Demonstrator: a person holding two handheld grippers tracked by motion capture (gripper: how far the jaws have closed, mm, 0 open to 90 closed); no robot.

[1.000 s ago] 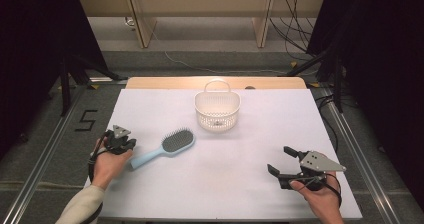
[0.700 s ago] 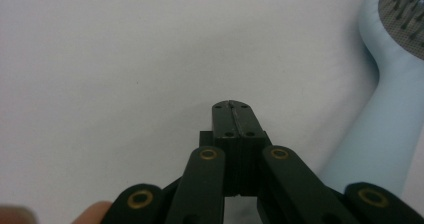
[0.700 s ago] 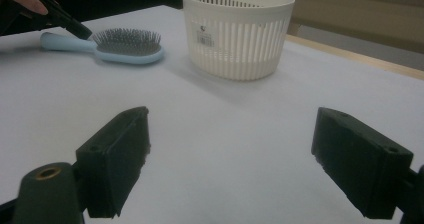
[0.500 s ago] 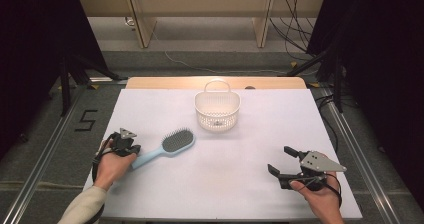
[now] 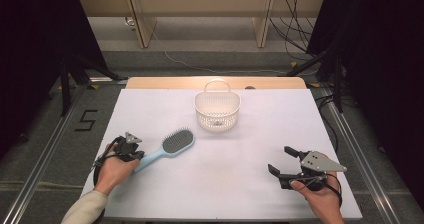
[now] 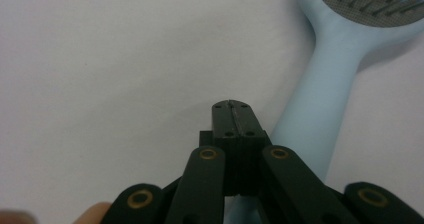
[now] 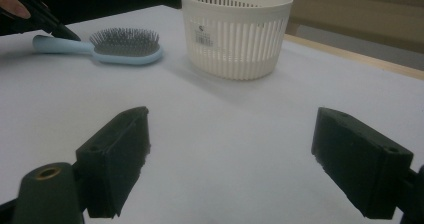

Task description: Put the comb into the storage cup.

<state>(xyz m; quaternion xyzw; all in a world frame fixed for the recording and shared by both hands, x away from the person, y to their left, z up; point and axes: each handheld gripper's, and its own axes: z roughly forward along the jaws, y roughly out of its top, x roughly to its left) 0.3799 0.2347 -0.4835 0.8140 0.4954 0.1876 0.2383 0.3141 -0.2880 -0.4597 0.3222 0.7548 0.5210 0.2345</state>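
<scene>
Left gripper (image 6: pixel 233 105) — closed, seemingly beside hairbrush (image 6: pixel 320 104)

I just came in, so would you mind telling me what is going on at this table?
A person sits at a white table with a two-jaw gripper in each hand. The left gripper, its jaws shut with nothing between them, is at the handle end of a light blue hairbrush that lies flat on the table, bristles up. The right gripper rests open near the front right of the table, apart from everything. A white slatted basket stands upright beyond the brush.
</scene>
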